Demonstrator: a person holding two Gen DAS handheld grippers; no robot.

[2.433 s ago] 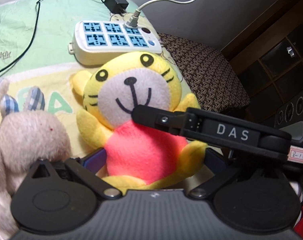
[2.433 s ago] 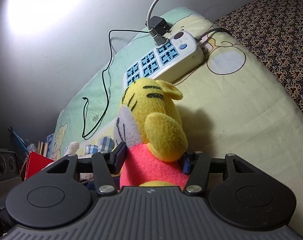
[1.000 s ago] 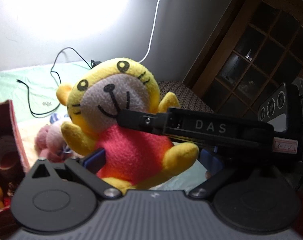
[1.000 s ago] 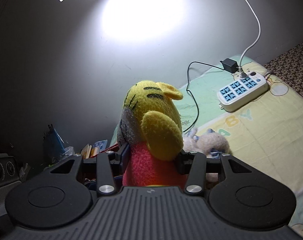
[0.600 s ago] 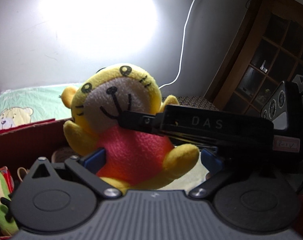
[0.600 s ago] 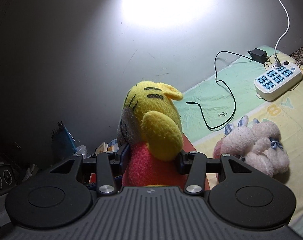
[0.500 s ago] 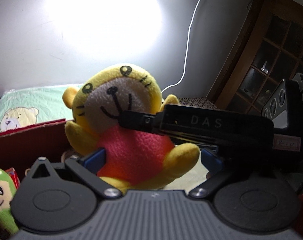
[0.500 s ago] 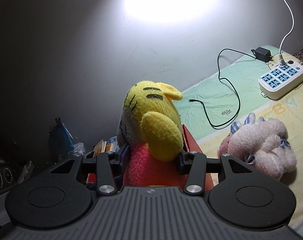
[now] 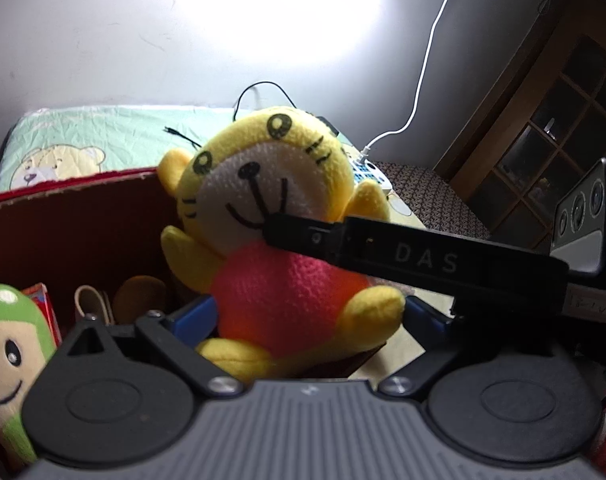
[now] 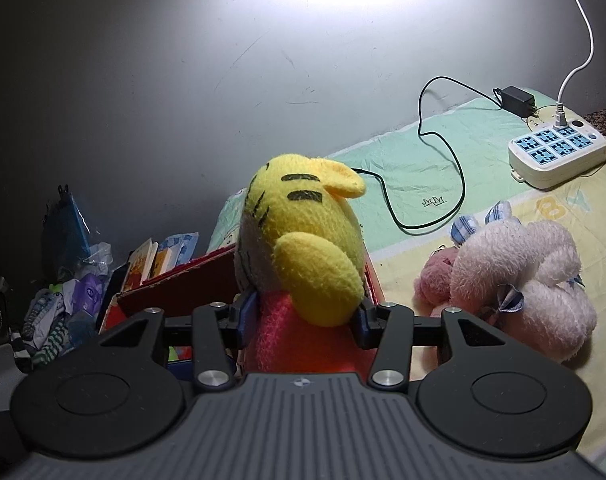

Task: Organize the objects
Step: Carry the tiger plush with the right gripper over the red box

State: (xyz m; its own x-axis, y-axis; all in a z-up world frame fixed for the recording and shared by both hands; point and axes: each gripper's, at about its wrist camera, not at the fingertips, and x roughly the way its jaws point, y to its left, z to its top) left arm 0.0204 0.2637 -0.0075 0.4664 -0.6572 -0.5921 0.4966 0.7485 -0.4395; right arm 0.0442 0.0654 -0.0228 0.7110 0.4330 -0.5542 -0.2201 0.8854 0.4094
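Bed (image 10: 483, 184): a green and yellow sheet with cartoon prints, running along a grey wall lit by a bright glare.
Box (image 9: 75, 236): red cardboard, open at the top, standing at the bed's edge; its far wall rises behind the tiger in the left view, and its rim shows beside the tiger in the right view.
Tiger (image 9: 279, 240): a yellow plush with a pale face and a red body, upright, held over the open box, its feet at about the level of the box's near rim.
Right gripper (image 10: 303, 316): a blue pad on each side of the tiger's red body under its arm; the jaws are opening, the pads still against the plush. Seen from the left wrist, one of its black fingers (image 9: 383, 252) crosses the tiger's chest.
Left gripper (image 9: 303, 320): the left pad sits against the tiger's flank; the right pad stands clear of the tiger's foot, so the jaws are spread and do not pinch it.
Pink plush (image 10: 515, 284): lying on the yellow sheet, just right of the box, apart from the tiger.
Green plush (image 9: 11, 360): inside the box at the left, face up.
Power strip (image 10: 559, 152): white with blue sockets, far on the bed, a white cord and a black adapter plugged in.
Black cable (image 10: 435, 184): looped loosely on the green sheet.
Clutter (image 10: 63, 300): books and cloth beside the box, by the wall.
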